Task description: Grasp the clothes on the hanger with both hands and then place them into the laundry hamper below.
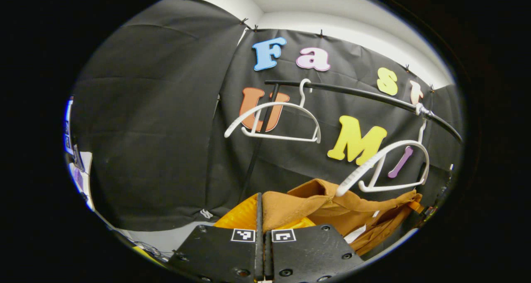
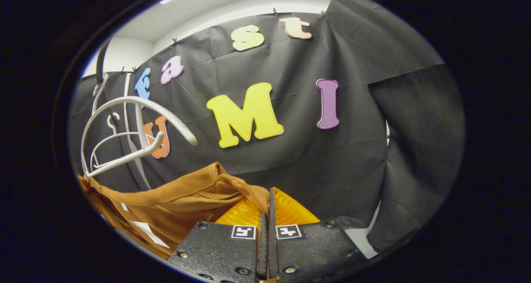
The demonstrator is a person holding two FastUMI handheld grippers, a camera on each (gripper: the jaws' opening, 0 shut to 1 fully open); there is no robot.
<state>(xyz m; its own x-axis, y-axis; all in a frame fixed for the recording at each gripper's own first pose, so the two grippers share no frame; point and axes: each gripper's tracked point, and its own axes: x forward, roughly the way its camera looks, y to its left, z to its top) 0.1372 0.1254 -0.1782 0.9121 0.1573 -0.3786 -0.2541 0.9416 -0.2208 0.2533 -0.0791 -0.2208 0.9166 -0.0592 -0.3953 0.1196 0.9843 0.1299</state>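
left gripper (image 1: 260, 204) has its fingers together, pinching one edge of the brown shirt (image 1: 332, 208). right gripper (image 2: 269, 200) likewise clamps the shirt (image 2: 186, 200) at its other end. the shirt hangs between them, below two bare white hangers (image 1: 278, 123) (image 1: 386, 167) on a black rail (image 1: 365, 94).

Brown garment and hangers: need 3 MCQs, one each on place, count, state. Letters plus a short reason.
1. Where is the brown garment relative to the near hanger?
A. draped on it
B. below it, off it
C. above the rail

2. How many white hangers hang on the rail?
A. one
B. two
C. four

3. The left gripper is:
A. wide open
B. shut on cloth
C. holding a hanger

Key: 1 B, hanger bare with cloth beneath; 2 B, near hanger and far hanger; 3 B, fingers closed with brown cloth between.
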